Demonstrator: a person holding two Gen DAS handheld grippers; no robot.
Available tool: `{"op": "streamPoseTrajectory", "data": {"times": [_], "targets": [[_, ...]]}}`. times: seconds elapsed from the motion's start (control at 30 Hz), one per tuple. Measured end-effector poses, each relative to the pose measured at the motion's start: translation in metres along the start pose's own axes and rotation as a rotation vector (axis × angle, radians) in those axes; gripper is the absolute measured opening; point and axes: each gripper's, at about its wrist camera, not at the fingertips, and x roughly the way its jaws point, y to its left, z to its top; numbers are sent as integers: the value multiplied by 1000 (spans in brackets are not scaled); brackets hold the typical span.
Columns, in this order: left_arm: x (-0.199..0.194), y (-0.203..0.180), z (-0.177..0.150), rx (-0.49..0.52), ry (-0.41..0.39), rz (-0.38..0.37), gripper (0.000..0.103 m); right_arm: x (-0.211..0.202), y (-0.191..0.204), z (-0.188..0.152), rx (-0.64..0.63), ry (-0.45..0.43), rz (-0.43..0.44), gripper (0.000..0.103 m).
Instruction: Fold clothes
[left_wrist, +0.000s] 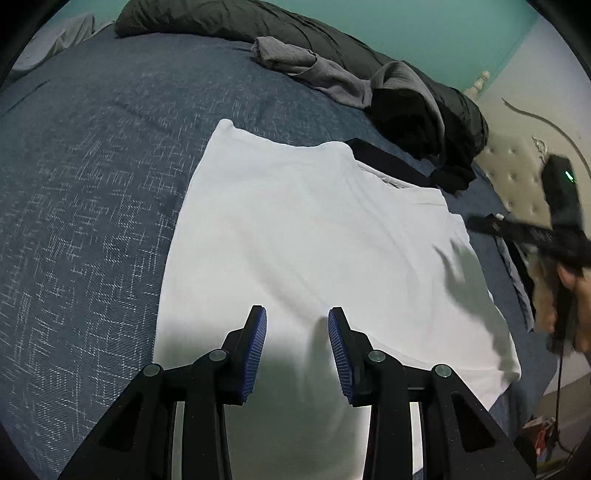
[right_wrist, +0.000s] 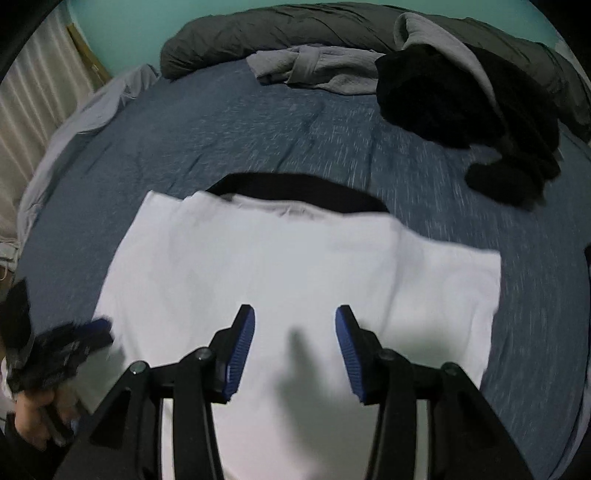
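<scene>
A: Bedspread (left_wrist: 92, 184), dark blue and flecked, covered the whole left side of the left wrist view. What lay next to it?

B: A white shirt (left_wrist: 314, 236) was spread flat on it, filling the middle. The left gripper (left_wrist: 297, 317) hung just above the shirt's near part, fingers wide apart with nothing between the blue pads (left_wrist: 258, 350).

A: And further right?

B: A black folded piece (left_wrist: 391, 162) poked out from under the shirt's far edge. Beyond it sat a grey garment (left_wrist: 317, 70) and a black garment (left_wrist: 413, 118), against a dark rolled duvet (left_wrist: 221, 18). At the right edge the right gripper (left_wrist: 480, 223) showed blurred, a hand (left_wrist: 576, 295) behind it.

A: What did the right wrist view give?

B: At its left edge, the other tool, blurred. The shirt (right_wrist: 295, 266) again filled the centre, and the right gripper (right_wrist: 295, 314) hovered over it, fingers spread wide and empty. The black garment (right_wrist: 461, 96) lay at upper right, well apart from the shirt.
</scene>
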Motion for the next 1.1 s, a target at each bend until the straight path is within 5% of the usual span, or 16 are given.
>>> {"op": "streamPoseTrajectory", "data": {"times": [0.33,0.57,1.1], "targets": [[2,5,2,8,-17,-1,38,65,8,40,12,64,-45,44],[3,11,2,9,-18,-1,38,85,12,36,12,99,-51,2],[-1,14,1,-9,-26,-9,38,64,7,38,34,9,-36,0]]}}
